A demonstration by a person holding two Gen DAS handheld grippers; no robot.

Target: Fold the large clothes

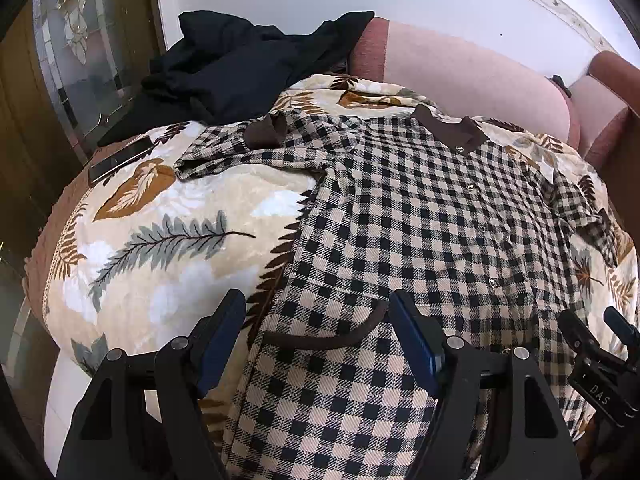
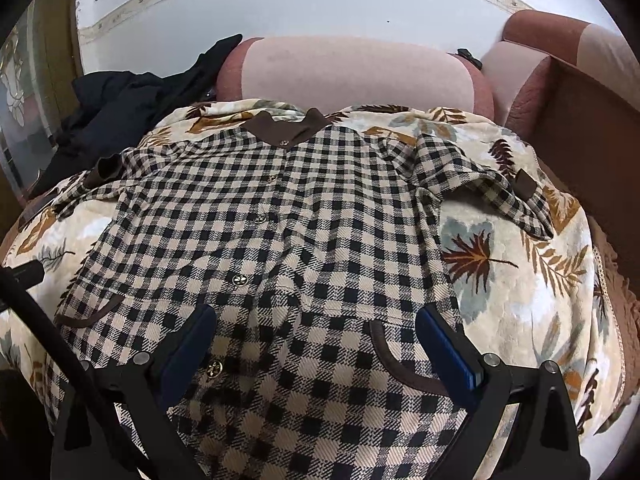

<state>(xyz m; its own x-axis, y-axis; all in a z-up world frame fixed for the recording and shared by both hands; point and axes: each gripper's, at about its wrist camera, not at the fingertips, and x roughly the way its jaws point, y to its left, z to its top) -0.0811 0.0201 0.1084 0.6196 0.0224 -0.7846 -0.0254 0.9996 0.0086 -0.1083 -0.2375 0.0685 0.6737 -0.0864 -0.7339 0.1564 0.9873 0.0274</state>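
Observation:
A black-and-beige checked jacket (image 1: 420, 216) with a brown collar (image 1: 452, 126) lies spread flat, front up, on a leaf-print blanket (image 1: 160, 232); it also shows in the right wrist view (image 2: 280, 220). Both sleeves lie out to the sides. My left gripper (image 1: 318, 308) is open above the jacket's lower left pocket (image 1: 324, 344). My right gripper (image 2: 316, 316) is open above the lower right part of the jacket, by its brown-trimmed pocket (image 2: 400, 356). Neither holds anything.
A heap of black clothing (image 1: 240, 64) lies at the back left of the sofa. A dark phone (image 1: 120, 160) lies on the blanket's left edge. A pink sofa backrest (image 2: 352, 72) and armrest (image 2: 560, 80) stand behind and right.

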